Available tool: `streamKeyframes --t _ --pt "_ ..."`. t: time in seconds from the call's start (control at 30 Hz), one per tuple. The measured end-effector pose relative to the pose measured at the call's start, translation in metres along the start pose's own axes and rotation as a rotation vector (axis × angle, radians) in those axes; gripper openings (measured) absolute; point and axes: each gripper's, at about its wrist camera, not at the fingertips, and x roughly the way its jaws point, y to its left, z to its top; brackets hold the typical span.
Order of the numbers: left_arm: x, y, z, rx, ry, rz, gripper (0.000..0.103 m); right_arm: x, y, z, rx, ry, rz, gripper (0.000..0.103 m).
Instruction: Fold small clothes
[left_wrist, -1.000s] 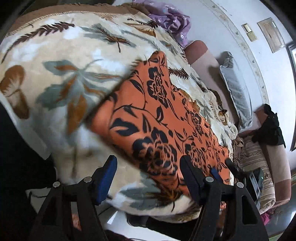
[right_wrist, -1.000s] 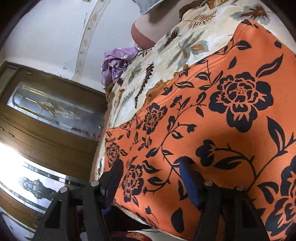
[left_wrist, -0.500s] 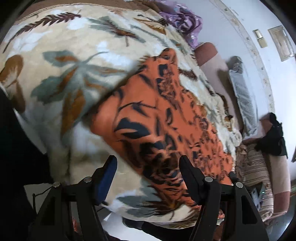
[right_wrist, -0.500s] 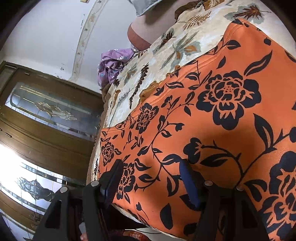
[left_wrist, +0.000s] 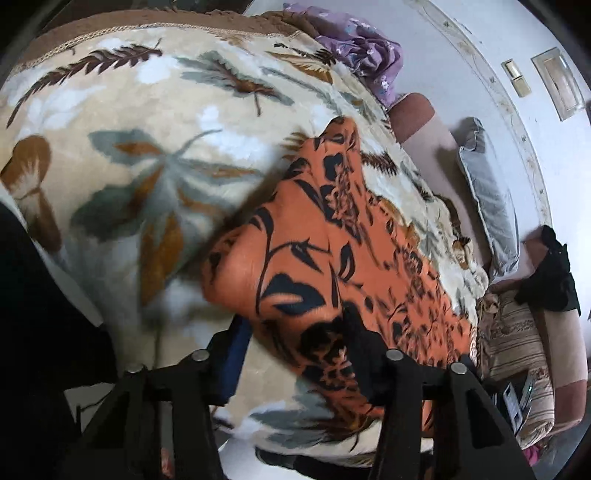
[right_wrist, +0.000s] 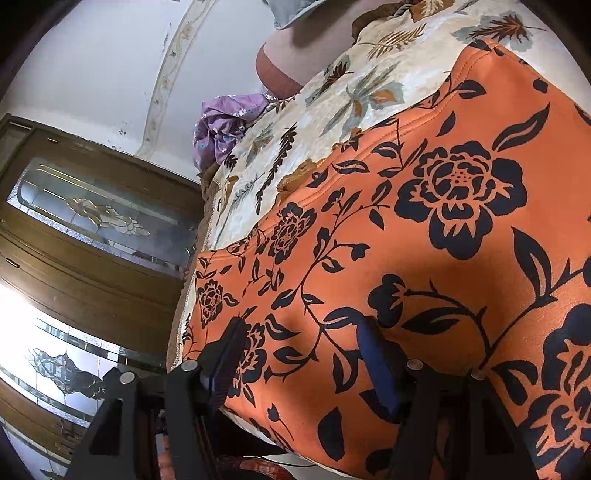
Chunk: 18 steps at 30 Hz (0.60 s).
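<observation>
- The orange cloth (left_wrist: 332, 258) with black flowers lies spread on the leaf-print blanket (left_wrist: 129, 166) over the bed; its near edge sits at the bed's front side.
- Handling guess: light, soft, floppy, a bit thick or fleecy. It will sag and bunch, not slide much on plush. Not fragile.
- Take it at a corner or hem, pinching just one layer and no blanket.
- Your left tool (left_wrist: 295, 354) is closing right now, with the lifted near corner of the cloth between its jaws. That corner is already humped up off the blanket. The view is blurred, so I can't say the pads have it firmly.
- The left tool points steeply down at the front edge of the bed.
- Your right tool (right_wrist: 299, 358) is spread wide, holding nothing. Both fingers (right_wrist: 376, 365) sit over the flat cloth (right_wrist: 424, 240) near its front hem, whether they touch it I can't tell.
- The right tool tilts down more gently, aimed across the cloth.
- Purple cloth (right_wrist: 225, 125) lies bunched at the far end of the bed, well apart from the work.
</observation>
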Motion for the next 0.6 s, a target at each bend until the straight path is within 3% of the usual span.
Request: streamKeyframes --t 0.13,0.17,0.2,0.33,0.5,0.6 --pt "0.003 -0.001 -0.009 -0.006 0.020 -0.016 0.054 0.004 0.003 0.000 -0.013 0.002 -0.019 0.066" --pt "0.006 -0.005 -0.012 0.021 0.026 -0.005 0.066 0.004 0.004 0.000 -0.016 0.002 -0.022 0.066" --pt "0.008 -0.006 -0.015 0.034 0.040 0.000 0.071 0.004 0.005 0.000 -0.019 0.003 -0.024 0.066" --pt "0.022 -0.006 -0.011 0.023 0.038 -0.008 0.072 0.003 0.002 0.000 -0.012 0.003 -0.011 0.066" --pt "0.022 -0.012 0.005 0.035 -0.018 -0.016 0.067 0.003 0.004 -0.003 -0.034 0.001 -0.019 0.066" --pt "0.027 -0.016 0.012 0.086 -0.042 0.011 0.045 0.004 0.005 -0.004 -0.033 -0.002 -0.023 0.066"
